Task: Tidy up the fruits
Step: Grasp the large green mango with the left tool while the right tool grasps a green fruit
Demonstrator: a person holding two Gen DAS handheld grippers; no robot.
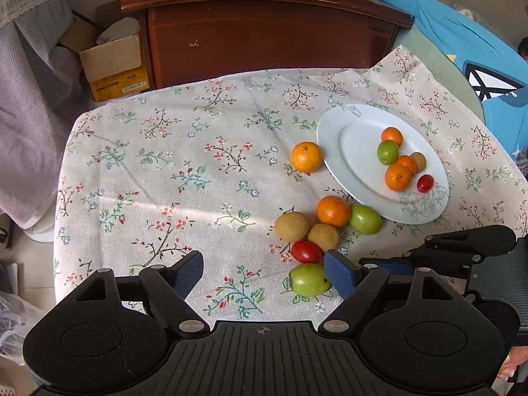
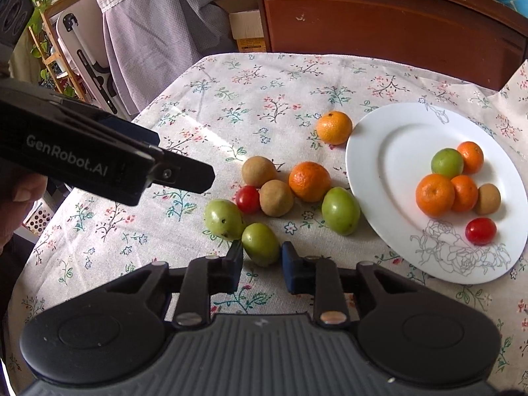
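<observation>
**Right gripper (image 2: 261, 253) closing its fingers on a green fruit (image 2: 260, 244) at the near edge of the bench (image 2: 99, 231).**

The fingers are pressing on the flanks of the small, smooth, oval green fruit, which is lying on the floral cloth just short of the white plate (image 2: 389, 151); the left gripper (image 1: 264, 274) is hovering with its fingers spread wide and gripping nothing. The fruit is touching a larger speckled green fruit (image 2: 222, 219), with a cherry tomato (image 2: 248, 199) near it, so a lift is likely to nudge these and set them rolling. The skin is looking glossy and the grip is sitting low on a rounded body, so the fruit may squirt out forward.
</observation>
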